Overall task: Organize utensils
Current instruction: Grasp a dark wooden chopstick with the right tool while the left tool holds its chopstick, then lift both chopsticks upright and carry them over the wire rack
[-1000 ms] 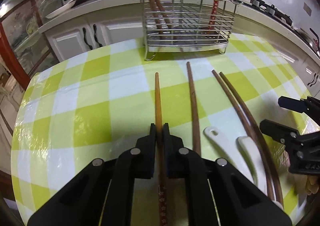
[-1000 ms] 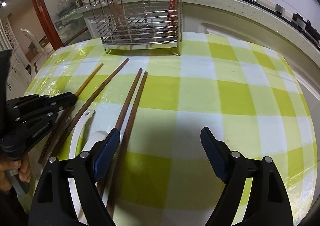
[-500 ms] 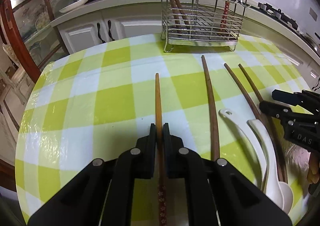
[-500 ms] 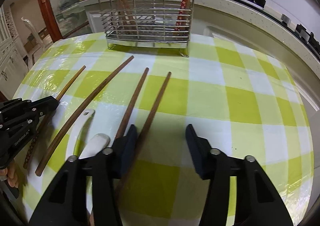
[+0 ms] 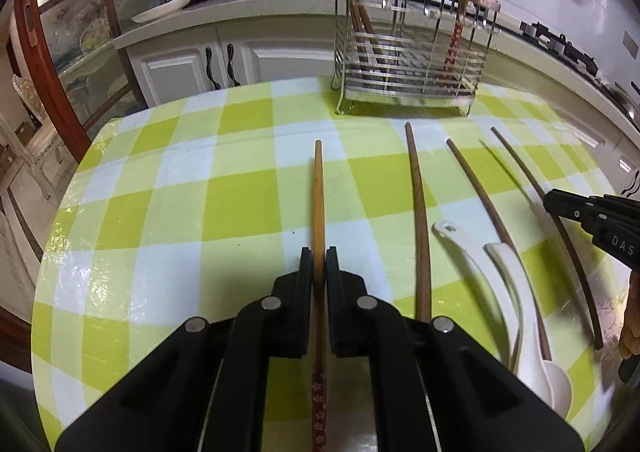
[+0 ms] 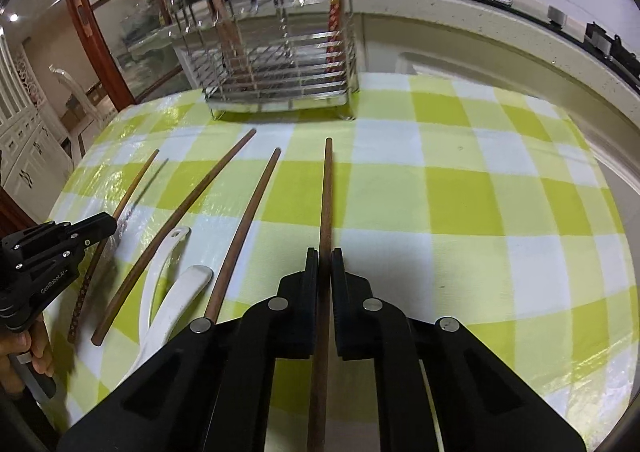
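In the left wrist view we see our left claw (image 5: 319, 260) clamped tight on a light wooden chopstick (image 5: 318, 195) pointing toward the wire utensil rack (image 5: 412, 63) at the far edge of the checked counter (image 5: 180, 211); a darker chopstick (image 5: 418, 211) and two white spoons (image 5: 508, 292) lie to its right. In the right wrist view our right claw (image 6: 325, 262) is closed on a dark brown chopstick (image 6: 327, 191), with two more brown chopsticks (image 6: 244, 228) just left.

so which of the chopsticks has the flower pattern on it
The lighter orange-brown chopstick in the left claw: its near end is dark red with small flowers. The dark brown ones, including the right claw's, are plain.
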`<state>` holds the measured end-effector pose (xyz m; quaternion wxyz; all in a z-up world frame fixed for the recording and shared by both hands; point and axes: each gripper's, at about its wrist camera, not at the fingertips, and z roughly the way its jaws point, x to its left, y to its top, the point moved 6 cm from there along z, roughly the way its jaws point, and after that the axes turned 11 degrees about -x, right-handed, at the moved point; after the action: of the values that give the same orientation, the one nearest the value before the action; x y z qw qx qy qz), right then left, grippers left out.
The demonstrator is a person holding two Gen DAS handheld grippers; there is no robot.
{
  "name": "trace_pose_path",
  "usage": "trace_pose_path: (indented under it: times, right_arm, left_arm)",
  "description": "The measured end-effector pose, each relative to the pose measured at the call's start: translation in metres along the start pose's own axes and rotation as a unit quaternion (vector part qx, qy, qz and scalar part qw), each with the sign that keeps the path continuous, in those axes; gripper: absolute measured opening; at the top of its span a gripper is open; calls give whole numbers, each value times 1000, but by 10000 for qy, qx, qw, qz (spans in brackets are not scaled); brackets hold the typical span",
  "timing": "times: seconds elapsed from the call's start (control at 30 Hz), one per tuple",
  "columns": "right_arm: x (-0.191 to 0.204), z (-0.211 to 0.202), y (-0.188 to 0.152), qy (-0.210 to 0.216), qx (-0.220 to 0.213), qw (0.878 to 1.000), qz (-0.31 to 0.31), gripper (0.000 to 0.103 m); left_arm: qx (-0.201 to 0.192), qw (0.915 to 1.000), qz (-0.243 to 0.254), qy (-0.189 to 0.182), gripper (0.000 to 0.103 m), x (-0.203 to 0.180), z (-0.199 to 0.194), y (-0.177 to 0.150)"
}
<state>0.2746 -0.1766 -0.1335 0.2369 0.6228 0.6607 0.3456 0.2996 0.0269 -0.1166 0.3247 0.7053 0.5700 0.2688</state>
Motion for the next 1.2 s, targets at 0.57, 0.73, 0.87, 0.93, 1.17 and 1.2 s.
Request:
trace_pose_path:
  times: [0.57,0.73,0.87,0.93,1.17,1.2]
  right_arm:
    - [-8,-71,36,-137,-808,9966,-118,8]
    - [-10,-89,45,-169,-1016,9946,-108,8]
    - [-12,-102,49,-244,-1180,9926,-133,8]
    - [-12,-107,51,-296,-1267,9914,-151,8]
    - [-12,-123,54,-531,-1603,9854,-230,8]
    - [-12,-124,55,-540,-1628,9849,-227,8]
  left_arm:
    - [-755,9971,-100,87,7,-6,-57,35]
    - [-1012,9947,-145,100,7,-7,-80,47]
    - [-1183,9927,-172,146,7,-8,-93,54]
    - [-1306,9911,-196,171,7,-8,-100,57]
    - [-1649,9855,-264,302,7,-8,-116,64]
    - [-1675,9850,-273,307,7,-8,-117,64]
